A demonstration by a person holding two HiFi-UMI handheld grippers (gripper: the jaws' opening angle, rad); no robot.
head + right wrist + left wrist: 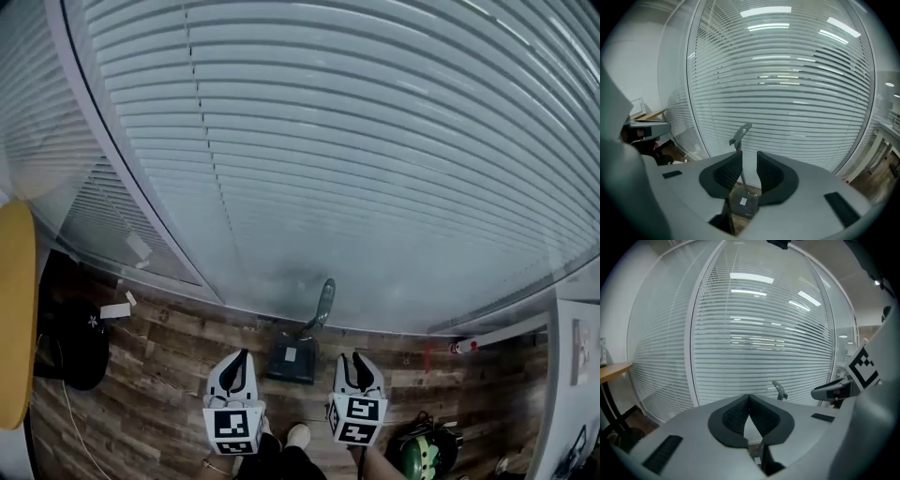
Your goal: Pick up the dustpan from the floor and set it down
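Both steps left for you: dustpan (291, 359) sits on floor (169, 375) against blinds wall (375, 141), ungrasped. Your left gripper (240, 360) pinched closed, empty; right gripper (360, 361) jaws parted, empty.

The floor (159, 375) is dark wood plank, and the dustpan (291, 361) stands on it at its far edge, right against the foot of the glass wall (375, 187), with its long handle (323, 302) rising upright along the glass. Towards the floor's left edge lie white paper scraps (115, 310), a black bag-like thing (75, 352) and a thin white cable (70, 422). At the right, a small red-and-white item (463, 346) lies by the far edge and a green-and-black object (419, 455) sits near the near edge; a white shoe (298, 435) stands on the planks just near of the dustpan.
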